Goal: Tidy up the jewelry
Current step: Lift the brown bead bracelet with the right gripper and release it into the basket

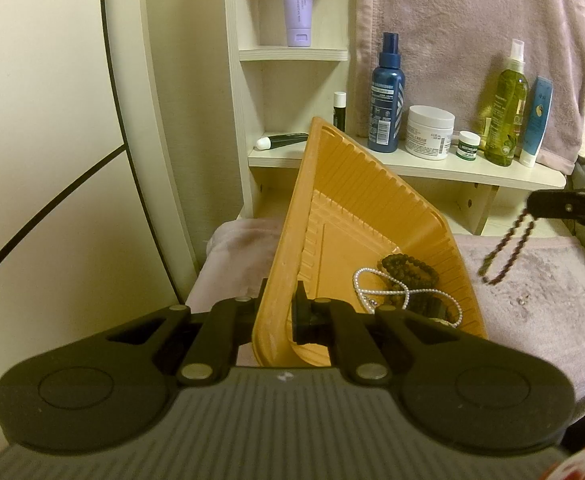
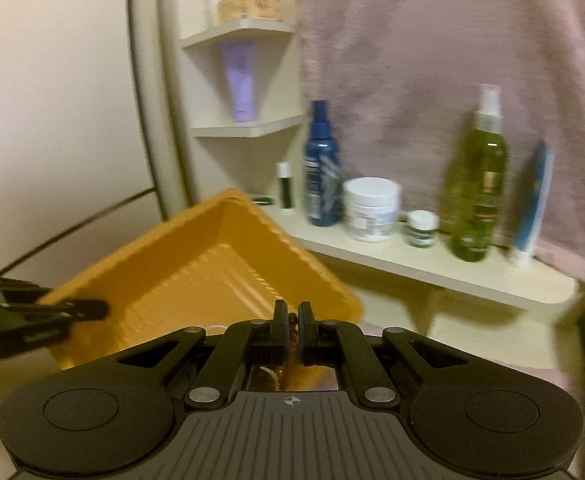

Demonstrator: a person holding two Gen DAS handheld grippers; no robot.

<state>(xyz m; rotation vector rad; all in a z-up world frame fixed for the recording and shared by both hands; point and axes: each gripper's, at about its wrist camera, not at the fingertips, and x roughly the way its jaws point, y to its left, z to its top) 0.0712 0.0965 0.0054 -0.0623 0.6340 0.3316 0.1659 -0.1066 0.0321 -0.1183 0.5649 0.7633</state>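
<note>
Here, in the left wrist view, the left hand-held gripper is clamped on the rim of the orange tray, holding it tilted. A dark bead bracelet and a pearl string lie in its low corner, just ahead. More tilt could spill them onto the pink towel. To the right, the right hand-held gripper dangles a dark beaded chain.

In the right wrist view, the right hand-held gripper is pinched on that chain's beads, just short of the tray; a swing could drop the chain outside.
</note>
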